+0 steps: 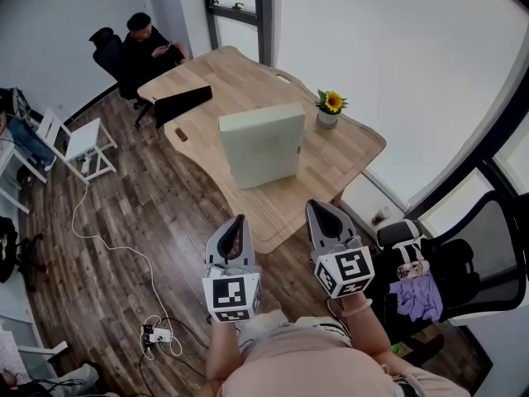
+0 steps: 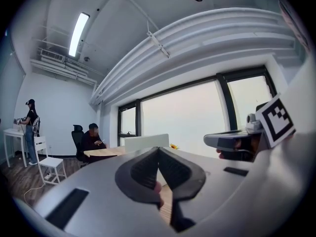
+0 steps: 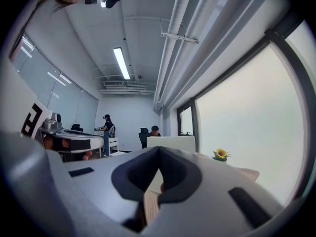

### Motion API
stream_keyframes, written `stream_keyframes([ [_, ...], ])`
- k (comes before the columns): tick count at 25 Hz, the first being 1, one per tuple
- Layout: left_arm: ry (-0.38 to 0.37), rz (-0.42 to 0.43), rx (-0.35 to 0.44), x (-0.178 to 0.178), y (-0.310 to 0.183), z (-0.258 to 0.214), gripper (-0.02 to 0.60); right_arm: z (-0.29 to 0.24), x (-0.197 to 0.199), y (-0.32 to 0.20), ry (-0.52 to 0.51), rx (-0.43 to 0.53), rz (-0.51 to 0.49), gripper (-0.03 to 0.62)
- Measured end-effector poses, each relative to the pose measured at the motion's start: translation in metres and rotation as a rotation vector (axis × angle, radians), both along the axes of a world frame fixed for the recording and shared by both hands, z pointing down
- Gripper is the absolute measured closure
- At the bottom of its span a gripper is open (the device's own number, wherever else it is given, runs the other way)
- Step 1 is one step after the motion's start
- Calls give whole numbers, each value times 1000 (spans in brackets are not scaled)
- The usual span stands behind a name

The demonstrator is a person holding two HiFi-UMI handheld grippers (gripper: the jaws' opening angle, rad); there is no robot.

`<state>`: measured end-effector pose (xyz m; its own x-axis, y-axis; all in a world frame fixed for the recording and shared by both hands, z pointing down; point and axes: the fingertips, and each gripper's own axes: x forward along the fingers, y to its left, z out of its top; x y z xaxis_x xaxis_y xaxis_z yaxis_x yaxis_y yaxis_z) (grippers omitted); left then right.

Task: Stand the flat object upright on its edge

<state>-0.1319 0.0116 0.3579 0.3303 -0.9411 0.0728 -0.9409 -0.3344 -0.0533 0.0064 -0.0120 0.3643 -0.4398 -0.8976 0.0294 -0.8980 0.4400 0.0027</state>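
Head view, one upright box (image 1: 261,145), one sunflower (image 1: 332,102)

1. This is an office.
2. A big wooden desk (image 1: 240,77) stands by a black desk chair (image 1: 106,50).
3. A person (image 1: 150,46) sits there.
4. It has tall windows (image 3: 247,127) and a long ceiling light (image 2: 78,33).

Ahead of you the flat object (image 1: 261,145) stands on its edge in the middle of the surface (image 1: 248,77), with the flower pot (image 1: 330,110) just behind it to the right. Your left hand-held gripper (image 1: 240,222) and right hand-held gripper (image 1: 319,207) sit side by side before the near edge, well apart from the object. A seated person (image 1: 147,48) is at the far end.
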Motion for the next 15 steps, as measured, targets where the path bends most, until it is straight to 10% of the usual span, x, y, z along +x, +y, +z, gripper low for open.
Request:
stream_keyframes([
  [15,5,0,5,42,42,-13,571,-11,31,39,23,25,-36,594],
])
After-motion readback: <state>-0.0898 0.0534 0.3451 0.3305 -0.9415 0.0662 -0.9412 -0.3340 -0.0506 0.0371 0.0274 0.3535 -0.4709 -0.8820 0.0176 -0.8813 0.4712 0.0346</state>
